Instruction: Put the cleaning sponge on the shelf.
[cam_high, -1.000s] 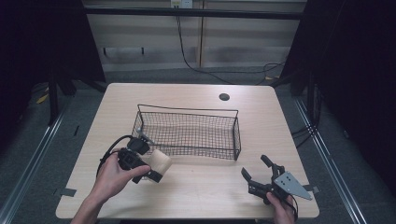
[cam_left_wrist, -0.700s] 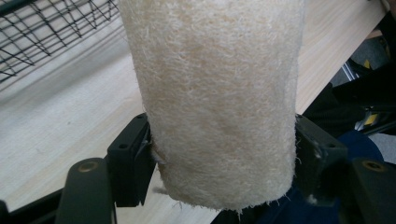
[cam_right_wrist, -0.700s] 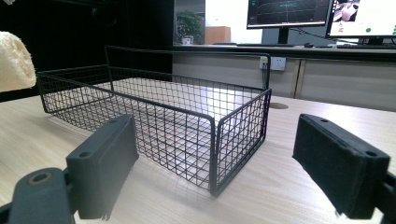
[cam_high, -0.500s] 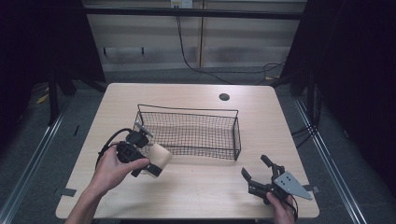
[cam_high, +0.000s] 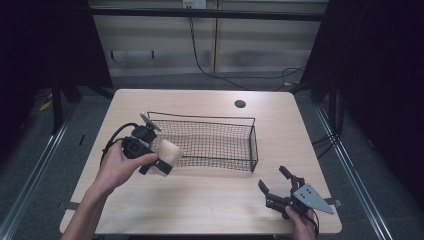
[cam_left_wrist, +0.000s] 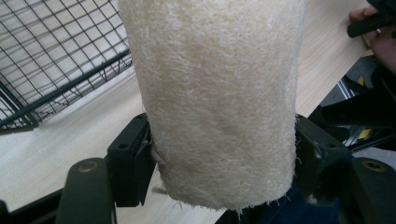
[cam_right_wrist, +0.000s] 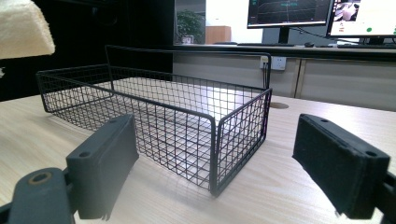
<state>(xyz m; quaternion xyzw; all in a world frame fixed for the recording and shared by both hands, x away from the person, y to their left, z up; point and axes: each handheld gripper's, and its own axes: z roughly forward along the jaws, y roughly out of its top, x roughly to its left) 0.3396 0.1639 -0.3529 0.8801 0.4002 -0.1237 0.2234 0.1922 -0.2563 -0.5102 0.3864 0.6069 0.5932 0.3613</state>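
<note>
Left gripper (cam_high: 156, 161) is clamping a cream fibrous roll (cam_high: 167, 154) at the wire basket's (cam_high: 210, 145) near-left corner.

The person's left hand (cam_high: 117, 167) is holding that gripper above the table (cam_high: 210, 200), just outside the basket's left end; in the left gripper view both black jaws are pressing against the sides of the roll (cam_left_wrist: 215, 93), with the basket mesh (cam_left_wrist: 56, 51) lying beyond it to the left. The right gripper (cam_high: 277, 186) is resting low, well off the basket's near-right corner, gripped by the right hand (cam_high: 302, 227), its jaws standing wide apart with nothing between them. In the right gripper view the basket (cam_right_wrist: 187, 126) is sitting straight ahead, empty, and an end of the roll (cam_right_wrist: 23, 28) is showing above its far-left end.
</note>
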